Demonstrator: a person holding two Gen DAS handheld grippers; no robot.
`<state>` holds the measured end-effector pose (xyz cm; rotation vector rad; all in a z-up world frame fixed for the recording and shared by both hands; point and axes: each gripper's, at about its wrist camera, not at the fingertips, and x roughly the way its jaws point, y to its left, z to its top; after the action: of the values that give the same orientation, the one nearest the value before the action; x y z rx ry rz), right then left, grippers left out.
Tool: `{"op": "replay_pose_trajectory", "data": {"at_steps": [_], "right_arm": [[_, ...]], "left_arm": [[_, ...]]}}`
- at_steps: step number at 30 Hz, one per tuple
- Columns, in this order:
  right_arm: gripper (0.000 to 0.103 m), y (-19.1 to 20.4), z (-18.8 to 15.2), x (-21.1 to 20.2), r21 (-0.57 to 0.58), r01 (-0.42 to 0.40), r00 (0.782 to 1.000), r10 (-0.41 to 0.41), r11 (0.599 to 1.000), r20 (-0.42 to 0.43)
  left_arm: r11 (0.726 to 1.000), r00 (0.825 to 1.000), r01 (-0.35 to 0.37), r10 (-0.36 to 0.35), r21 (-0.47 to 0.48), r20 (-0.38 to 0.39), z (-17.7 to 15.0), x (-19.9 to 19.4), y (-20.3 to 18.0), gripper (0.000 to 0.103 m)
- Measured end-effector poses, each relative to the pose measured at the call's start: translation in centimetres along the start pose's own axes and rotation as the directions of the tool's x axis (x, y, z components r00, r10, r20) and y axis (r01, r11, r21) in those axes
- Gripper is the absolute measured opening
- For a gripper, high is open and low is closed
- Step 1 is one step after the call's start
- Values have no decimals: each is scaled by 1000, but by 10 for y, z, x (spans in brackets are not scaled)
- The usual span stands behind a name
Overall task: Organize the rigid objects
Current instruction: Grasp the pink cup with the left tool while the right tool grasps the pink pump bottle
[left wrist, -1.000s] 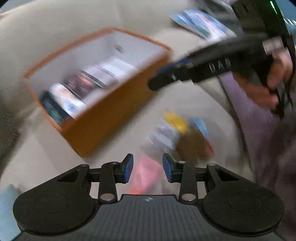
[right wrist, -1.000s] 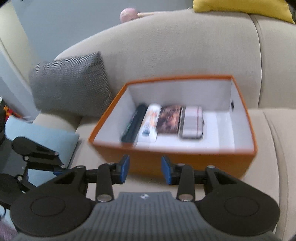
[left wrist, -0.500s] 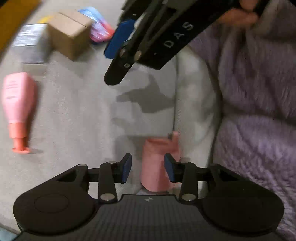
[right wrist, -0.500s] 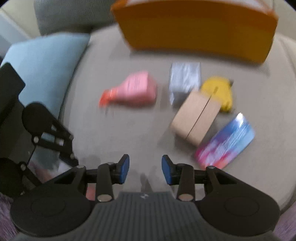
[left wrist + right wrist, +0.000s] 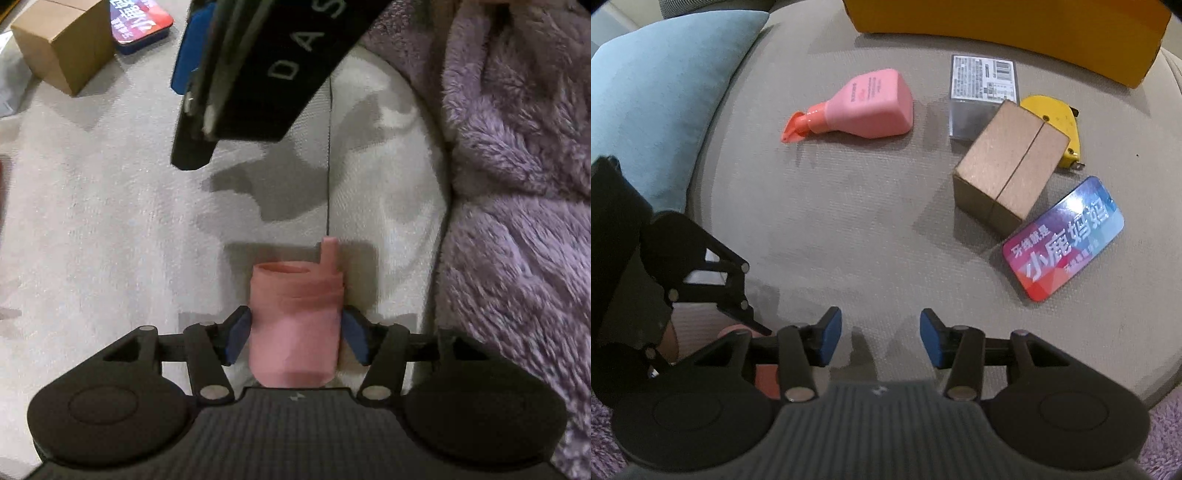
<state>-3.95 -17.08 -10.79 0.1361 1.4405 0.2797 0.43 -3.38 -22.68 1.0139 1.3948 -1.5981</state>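
The left tool [image 5: 294, 334] straddles a pink cup [image 5: 294, 325] standing upright on the sofa seat [image 5: 110, 221]. Its jaws have just been opening; the left pad is at the cup wall and the right pad stands slightly clear, so the cup is released. The right tool [image 5: 881, 338] hangs unclenched above bare seat fabric, its jaws just opening, nothing between them. Landmark: the cardboard box [image 5: 1010, 162]. A grey carton [image 5: 983, 92] and a yellow tape measure [image 5: 1054, 120] touch its far side. A colourful tin [image 5: 1065, 238] lies just beside its near corner. A pink pump bottle [image 5: 864, 105] lies on its side, well left of the box. An orange bin [image 5: 997, 22] stands beyond it.
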Motion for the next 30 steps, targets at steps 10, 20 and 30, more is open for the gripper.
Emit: {"op": "replay_pose_trajectory", "data": {"at_steps": [10,20,30], "right_arm": [[49,11,8,9,-43,24,1000,-24,999,10],[49,27,43,12,-196,47,996,-31,980,83],[49,60,84,12,-518,173,979,-87,838,185]], "left_arm": [[995,995,-1,11,-102,98,-18,-16,0,61],[905,947,-44,173,-423,271,-69,-67,44,61],[771,901,-127,352,-624,252,-103,-97,71,61]]}}
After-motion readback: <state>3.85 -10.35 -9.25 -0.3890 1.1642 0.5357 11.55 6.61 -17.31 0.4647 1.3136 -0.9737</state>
